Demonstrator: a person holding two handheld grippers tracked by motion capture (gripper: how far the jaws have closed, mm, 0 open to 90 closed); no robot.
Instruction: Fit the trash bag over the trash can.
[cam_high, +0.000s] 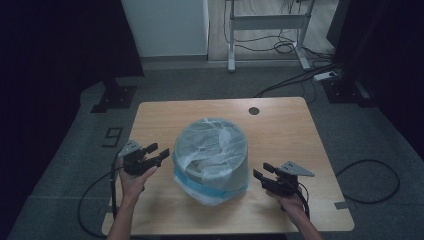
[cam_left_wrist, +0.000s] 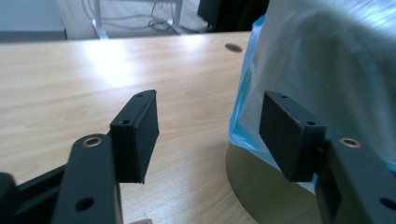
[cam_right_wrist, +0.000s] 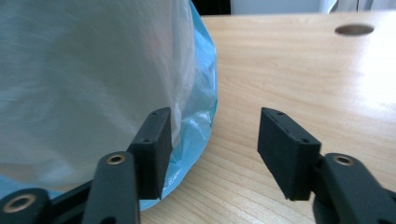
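L gripper (cam_high: 159, 151) at 9 o'clock of bagged bin (cam_high: 211, 159), R gripper (cam_high: 263, 171) at 3; both jaws wide, nothing held; table (cam_high: 280, 125) w/ hole (cam_high: 254, 110) at 1.

Counter (cam_high: 280, 135): light wood-grain laminate, smooth, slight sheen. Bin (cam_left_wrist: 261, 186): smooth wall, dull olive-grey finish, material unclear. Bin liner (cam_high: 212, 150): thin translucent plastic film, pale blue, crinkled, glossy at folds. Left gripper (cam_high: 156, 153) and right gripper (cam_high: 262, 171): matt black plastic, brass-coloured pivot bushings.

Bag-lined bin (cam_high: 211, 159) mid table (cam_high: 280, 130), betw. open L tool (cam_high: 159, 151) & R tool (cam_high: 263, 171)
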